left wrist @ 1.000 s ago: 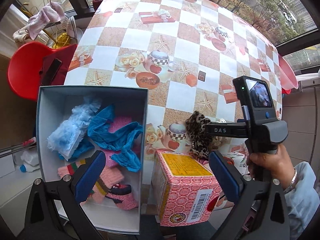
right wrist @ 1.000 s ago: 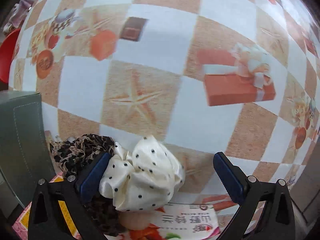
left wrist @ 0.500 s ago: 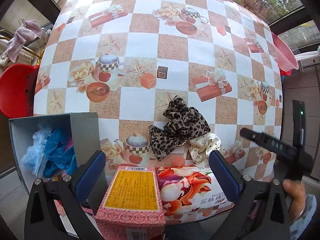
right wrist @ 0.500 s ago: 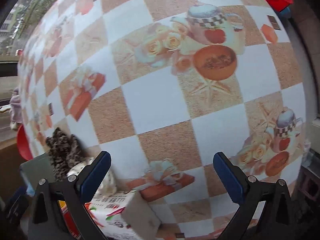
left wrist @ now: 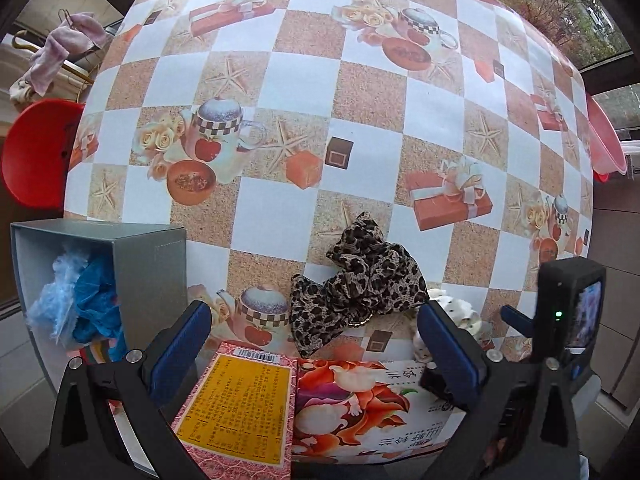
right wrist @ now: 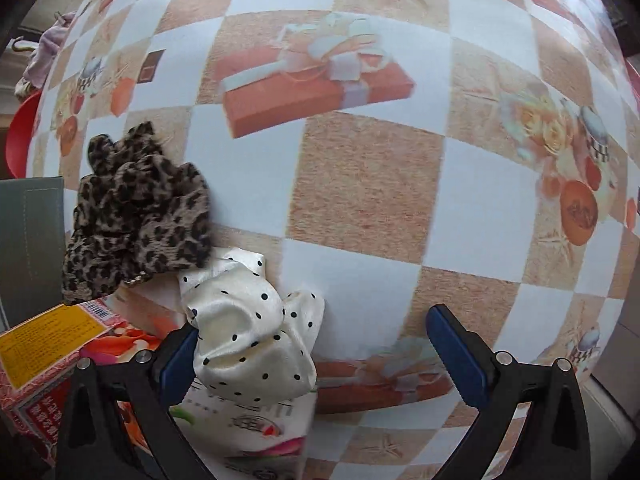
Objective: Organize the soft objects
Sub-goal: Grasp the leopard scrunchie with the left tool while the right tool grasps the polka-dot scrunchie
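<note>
A leopard-print scrunchie (left wrist: 360, 284) (right wrist: 136, 216) lies on the checkered tablecloth, just beyond my open left gripper (left wrist: 316, 344). A cream polka-dot scrunchie (right wrist: 252, 340) (left wrist: 460, 316) lies beside it, partly on a printed carton. My right gripper (right wrist: 320, 352) is open, its left finger touching the cream scrunchie. The right gripper (left wrist: 520, 328) shows in the left wrist view at the right edge. A grey box (left wrist: 148, 264) at the left holds blue and pink soft items (left wrist: 80, 300).
Two cartons sit at the near table edge: a pink one with a yellow label (left wrist: 236, 408) and a printed one (left wrist: 360, 404). A red chair (left wrist: 36, 152) stands off the table's left side. A pink basin (left wrist: 604, 140) sits at the far right.
My left gripper came lower and closer to the leopard scrunchie. My right gripper swung back from the far table and now sits against the cream scrunchie.
</note>
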`<state>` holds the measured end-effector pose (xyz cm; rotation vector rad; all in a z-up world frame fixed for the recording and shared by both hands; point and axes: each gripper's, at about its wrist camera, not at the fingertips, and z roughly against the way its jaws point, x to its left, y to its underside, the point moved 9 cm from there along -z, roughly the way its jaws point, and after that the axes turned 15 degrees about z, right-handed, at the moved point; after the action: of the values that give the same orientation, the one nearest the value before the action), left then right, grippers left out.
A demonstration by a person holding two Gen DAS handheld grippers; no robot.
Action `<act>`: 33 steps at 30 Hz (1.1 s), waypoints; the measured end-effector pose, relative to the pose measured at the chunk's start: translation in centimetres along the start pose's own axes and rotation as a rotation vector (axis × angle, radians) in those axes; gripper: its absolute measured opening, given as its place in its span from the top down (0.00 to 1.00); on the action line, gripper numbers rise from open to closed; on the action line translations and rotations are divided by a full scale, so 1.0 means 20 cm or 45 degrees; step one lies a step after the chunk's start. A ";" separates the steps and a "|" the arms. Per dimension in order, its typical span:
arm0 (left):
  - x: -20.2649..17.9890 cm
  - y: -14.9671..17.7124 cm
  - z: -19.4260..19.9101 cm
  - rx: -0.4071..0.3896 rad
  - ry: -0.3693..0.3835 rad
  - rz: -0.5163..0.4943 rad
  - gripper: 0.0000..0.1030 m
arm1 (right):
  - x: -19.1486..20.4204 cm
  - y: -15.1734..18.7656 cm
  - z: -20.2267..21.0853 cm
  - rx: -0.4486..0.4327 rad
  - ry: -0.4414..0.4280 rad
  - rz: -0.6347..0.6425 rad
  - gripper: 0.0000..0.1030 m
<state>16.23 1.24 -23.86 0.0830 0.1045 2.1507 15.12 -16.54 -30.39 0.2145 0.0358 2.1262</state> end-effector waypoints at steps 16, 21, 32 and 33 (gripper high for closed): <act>-0.11 0.00 -0.36 -0.006 -0.090 0.051 0.00 | -0.37 0.25 0.17 -0.199 -0.081 -0.184 0.00; -0.09 0.01 -0.46 0.032 -0.085 0.058 0.00 | -0.32 0.20 0.01 -0.111 -0.012 -0.201 0.00; -0.03 0.03 -0.57 0.106 -0.019 0.132 0.00 | -0.19 0.11 -0.07 -0.060 0.088 -0.152 0.00; -0.04 0.03 -0.57 0.107 -0.017 0.136 0.00 | -0.18 0.10 -0.07 -0.057 0.087 -0.151 0.00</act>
<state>14.98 -0.16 -35.07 0.1550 0.1860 2.2516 15.11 -20.64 -32.05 0.1105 0.0402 2.0138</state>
